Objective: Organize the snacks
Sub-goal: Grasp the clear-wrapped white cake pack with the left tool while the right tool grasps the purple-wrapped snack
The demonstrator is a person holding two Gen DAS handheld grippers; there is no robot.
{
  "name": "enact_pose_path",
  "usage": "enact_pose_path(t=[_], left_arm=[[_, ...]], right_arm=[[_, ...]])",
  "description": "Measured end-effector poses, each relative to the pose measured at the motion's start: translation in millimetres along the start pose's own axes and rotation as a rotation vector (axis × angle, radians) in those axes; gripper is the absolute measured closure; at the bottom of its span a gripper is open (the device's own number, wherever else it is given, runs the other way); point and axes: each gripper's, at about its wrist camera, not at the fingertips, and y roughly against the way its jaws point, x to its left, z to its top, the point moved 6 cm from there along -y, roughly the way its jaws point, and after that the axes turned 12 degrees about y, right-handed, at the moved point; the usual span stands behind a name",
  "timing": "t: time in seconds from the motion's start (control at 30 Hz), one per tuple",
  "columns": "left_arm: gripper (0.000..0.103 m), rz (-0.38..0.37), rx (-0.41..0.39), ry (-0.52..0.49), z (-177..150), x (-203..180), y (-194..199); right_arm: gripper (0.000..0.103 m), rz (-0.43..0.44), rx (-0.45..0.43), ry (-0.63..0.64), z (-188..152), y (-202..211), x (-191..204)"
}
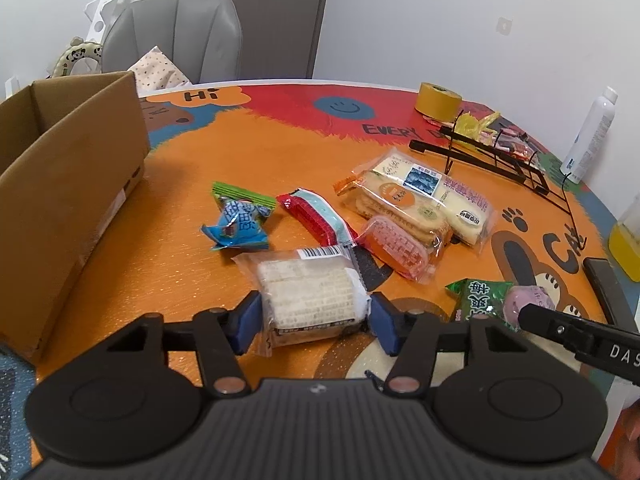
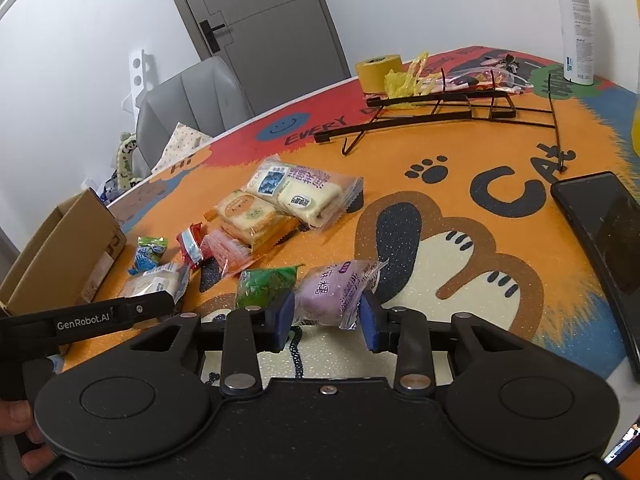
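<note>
Both grippers clamp down near the box (image 1: pixel 68 184): left gripper (image 1: pixel 314 320) pinches the white cake (image 1: pixel 308 292), right gripper (image 2: pixel 326 318) the purple mochi (image 2: pixel 332 294), both on the counter (image 1: pixel 280 148). Slick wrappers could slip when lifted; the soft cake may crush.

Both views are evenly bright under soft indoor light, with only faint shadows beside the snacks. The tabletop (image 1: pixel 280 152) glitters slightly, without harsh glare. Focus is sharp throughout. Fisheye distortion bends the tabletop's far edge and darkens the corners of each view.
</note>
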Motion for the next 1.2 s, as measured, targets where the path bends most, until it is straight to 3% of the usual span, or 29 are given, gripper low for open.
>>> enact_pose_path(t=[0.47, 0.5, 0.53, 0.73, 0.8, 0.9, 0.97, 1.2], left_arm=[[0.052, -0.043, -0.034, 0.009, 7, 7, 27], [0.052, -0.047, -0.040, 0.010, 9, 7, 30], [0.052, -0.054, -0.048, 0.008, 10, 7, 34], [0.054, -0.077, -0.080, -0.002, 19, 7, 50], [0.054, -0.077, -0.090, -0.003, 21, 9, 53], [0.054, -0.079, -0.091, 0.003, 21, 14, 54], [0.054, -0.074, -0.085, 0.007, 20, 17, 53], [0.054, -0.064, -0.045, 0.002, 6, 25, 44]], right_arm=[[0.072, 0.002, -0.053, 0.008, 16, 22, 13], [0.076, 0.003, -0.058, 0.011, 18, 24, 15], [0.101, 0.005, -0.058, 0.014, 19, 25, 17], [0.102, 0.022, -0.058, 0.025, 23, 23, 28], [0.101, 0.014, -0.038, 0.015, 20, 19, 27], [0.086, -0.009, -0.002, 0.015, 12, 12, 27], [0.069, -0.004, 0.013, 0.011, 5, 10, 29], [0.058, 0.002, 0.067, 0.006, -14, -1, 30]])
